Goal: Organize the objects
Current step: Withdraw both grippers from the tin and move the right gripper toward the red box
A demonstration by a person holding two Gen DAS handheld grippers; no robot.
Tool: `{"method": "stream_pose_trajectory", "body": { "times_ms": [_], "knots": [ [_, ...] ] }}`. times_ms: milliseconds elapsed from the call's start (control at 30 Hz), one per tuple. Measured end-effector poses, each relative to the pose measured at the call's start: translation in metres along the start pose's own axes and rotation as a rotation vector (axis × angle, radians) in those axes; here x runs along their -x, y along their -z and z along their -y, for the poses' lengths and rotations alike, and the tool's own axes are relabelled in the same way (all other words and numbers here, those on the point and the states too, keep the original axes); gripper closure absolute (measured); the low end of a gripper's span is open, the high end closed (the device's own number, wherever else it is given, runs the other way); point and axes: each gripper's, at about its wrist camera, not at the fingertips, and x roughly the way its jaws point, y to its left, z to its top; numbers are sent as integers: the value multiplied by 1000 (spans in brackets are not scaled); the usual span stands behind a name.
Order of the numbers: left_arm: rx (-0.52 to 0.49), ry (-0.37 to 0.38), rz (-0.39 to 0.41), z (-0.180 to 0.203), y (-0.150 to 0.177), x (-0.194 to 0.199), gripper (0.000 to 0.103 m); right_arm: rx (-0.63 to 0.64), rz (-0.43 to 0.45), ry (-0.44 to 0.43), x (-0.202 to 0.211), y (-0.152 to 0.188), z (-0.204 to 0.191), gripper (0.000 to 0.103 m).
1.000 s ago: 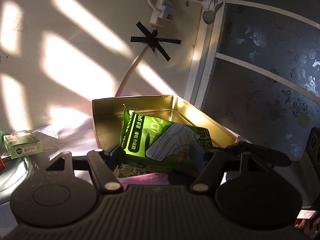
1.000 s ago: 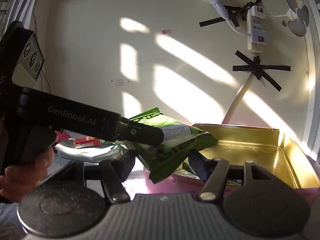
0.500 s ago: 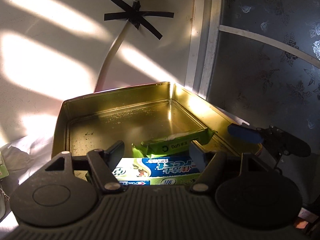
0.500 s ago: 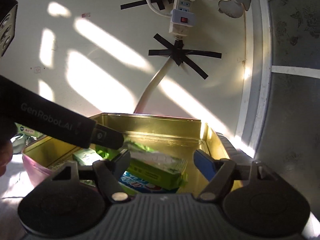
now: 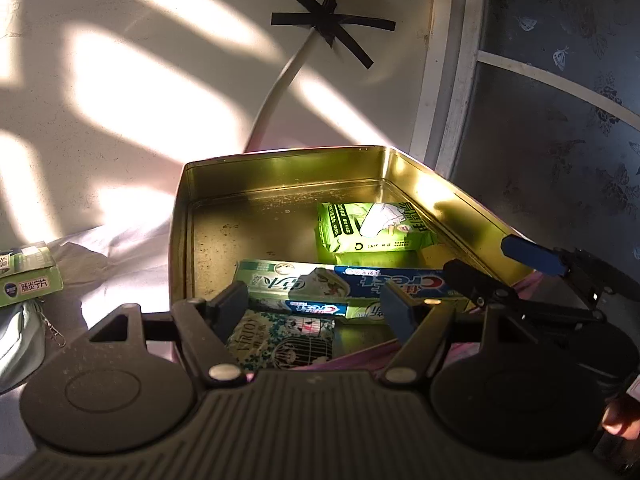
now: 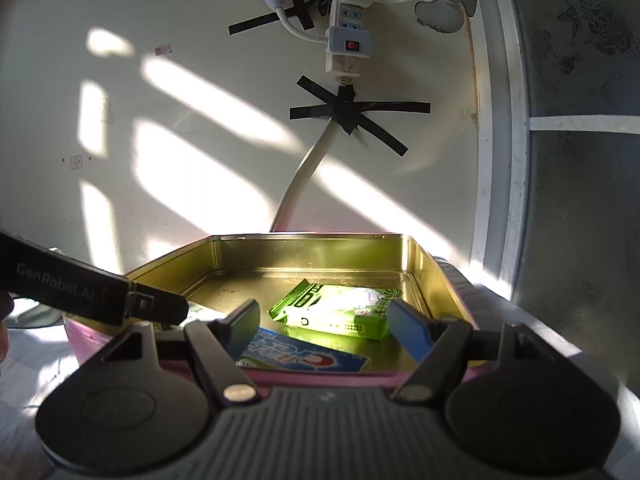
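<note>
Left wrist view: left hand-held gripper (image 5: pixel 316 306) open and empty, at the near rim of a gold tin (image 5: pixel 182 216). Inside: green tissue pack (image 5: pixel 372 228) far right, toothpaste box (image 5: pixel 352 284) across the near part, floral packet (image 5: pixel 280 340) nearest. Green medicine box (image 5: pixel 28 280) on the surface to the left.

Right wrist view: right hand-held gripper (image 6: pixel 324 322) open, empty, jaws apart above the tin's near rim; tissue pack lies flat beyond.

My left wrist view sits close over the near edge of the gold tin (image 5: pixel 280 168), tilted down into it. My right wrist view looks in flatter from the near rim, more wall at twelve o'clock. Both share the tin, the green packet (image 5: pixel 372 228) (image 6: pixel 340 312) and the taped cable (image 5: pixel 332 28) (image 6: pixel 348 108).
</note>
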Motion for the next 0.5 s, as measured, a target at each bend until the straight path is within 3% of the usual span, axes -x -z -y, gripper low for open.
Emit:
{"method": "stream_pose_trajectory", "body": {
  "times_ms": [300, 500],
  "knots": [
    [3, -58, 35, -24, 31, 41, 24, -102, 7, -56, 30, 8, -17, 30],
    [38, -130, -11, -57, 59, 51, 24, -87, -57, -129, 34, 16, -44, 29]
  ]
}}
